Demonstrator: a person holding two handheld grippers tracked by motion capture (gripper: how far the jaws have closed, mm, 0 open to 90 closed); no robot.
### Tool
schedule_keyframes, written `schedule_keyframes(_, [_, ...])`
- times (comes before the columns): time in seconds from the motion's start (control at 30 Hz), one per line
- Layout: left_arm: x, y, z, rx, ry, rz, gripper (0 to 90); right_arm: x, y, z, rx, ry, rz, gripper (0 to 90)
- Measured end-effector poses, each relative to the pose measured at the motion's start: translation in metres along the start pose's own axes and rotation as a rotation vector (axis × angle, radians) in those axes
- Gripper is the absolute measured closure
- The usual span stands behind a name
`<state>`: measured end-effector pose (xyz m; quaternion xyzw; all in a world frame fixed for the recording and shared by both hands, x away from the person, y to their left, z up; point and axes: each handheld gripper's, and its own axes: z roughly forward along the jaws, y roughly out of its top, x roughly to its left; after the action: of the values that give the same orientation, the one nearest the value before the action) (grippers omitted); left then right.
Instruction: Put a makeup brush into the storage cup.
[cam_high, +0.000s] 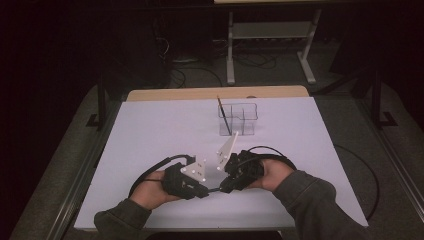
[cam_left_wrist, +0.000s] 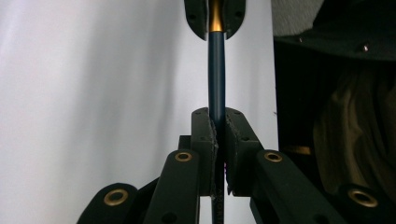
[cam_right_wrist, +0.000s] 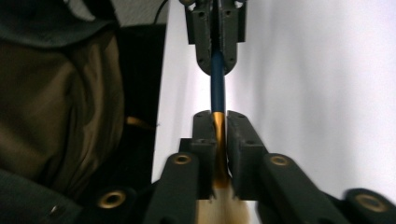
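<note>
A paintbrush (cam_left_wrist: 216, 70) with a dark blue handle and a gold ferrule (cam_right_wrist: 218, 128) is stretched between my two grippers near the front of the white table (cam_high: 150, 135). My left gripper (cam_left_wrist: 218, 135) is shut on the blue handle. My right gripper (cam_right_wrist: 219, 135) is closed around the gold ferrule, with brownish bristles blurred below its pads. In the high view the left gripper (cam_high: 206, 191) and right gripper (cam_high: 222, 188) meet tip to tip, with the brush (cam_high: 214, 190) a short dark line between them.
A clear plastic organizer (cam_high: 240, 120) with compartments stands at the middle back of the table, and a second thin brush (cam_high: 223, 116) leans in its left compartment. Black cables loop beside both hands. A dark sleeve lies close by the grippers.
</note>
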<state>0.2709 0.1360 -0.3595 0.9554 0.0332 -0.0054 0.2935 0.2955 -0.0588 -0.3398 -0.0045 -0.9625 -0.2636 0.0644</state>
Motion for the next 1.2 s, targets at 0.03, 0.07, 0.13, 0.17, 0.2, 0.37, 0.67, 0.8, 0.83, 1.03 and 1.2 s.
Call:
schedule_keyframes(0.03, [0.000,0.000,0.000,0.000,0.000,0.000,83.4,0.000,0.000,0.000,0.000,0.000,0.000,68.4])
schedule_keyframes(0.07, [0.000,-0.002,-0.001,-0.013,0.009,-0.005,83.4,-0.001,-0.002,-0.002,-0.028,-0.031,0.009,61.9])
schedule_keyframes(0.13, [0.001,-0.006,-0.003,-0.036,0.033,-0.020,83.5,-0.004,-0.011,-0.008,-0.119,-0.055,0.072,54.6])
schedule_keyframes(0.17, [0.002,-0.007,-0.004,-0.041,0.044,-0.026,83.5,-0.004,-0.011,-0.008,-0.119,-0.055,0.072,54.6])
schedule_keyframes(0.2, [0.003,-0.009,-0.004,-0.051,0.051,-0.038,83.5,-0.006,-0.014,-0.010,-0.150,-0.054,0.091,52.9])
schedule_keyframes(0.37, [0.004,-0.016,-0.006,-0.082,0.087,-0.071,83.5,-0.013,-0.028,-0.017,-0.223,-0.066,0.178,51.0])
schedule_keyframes(0.67, [0.003,-0.015,-0.005,-0.094,0.113,-0.064,83.5,-0.018,-0.028,-0.012,-0.226,-0.025,0.217,65.3])
schedule_keyframes(0.8, [0.002,-0.014,-0.003,-0.077,0.101,-0.053,83.5,-0.020,-0.029,-0.012,-0.245,0.025,0.242,78.7])
schedule_keyframes(0.83, [0.001,-0.014,-0.002,-0.076,0.101,-0.050,83.5,-0.020,-0.029,-0.012,-0.245,0.025,0.242,78.7])
schedule_keyframes(1.03, [0.001,-0.013,0.002,-0.058,0.098,-0.044,82.9,-0.021,-0.028,-0.012,-0.230,0.058,0.228,83.0])
schedule_keyframes(1.2, [0.002,-0.010,0.005,-0.039,0.068,-0.040,82.3,-0.017,-0.016,-0.016,-0.162,0.042,0.154,83.7])
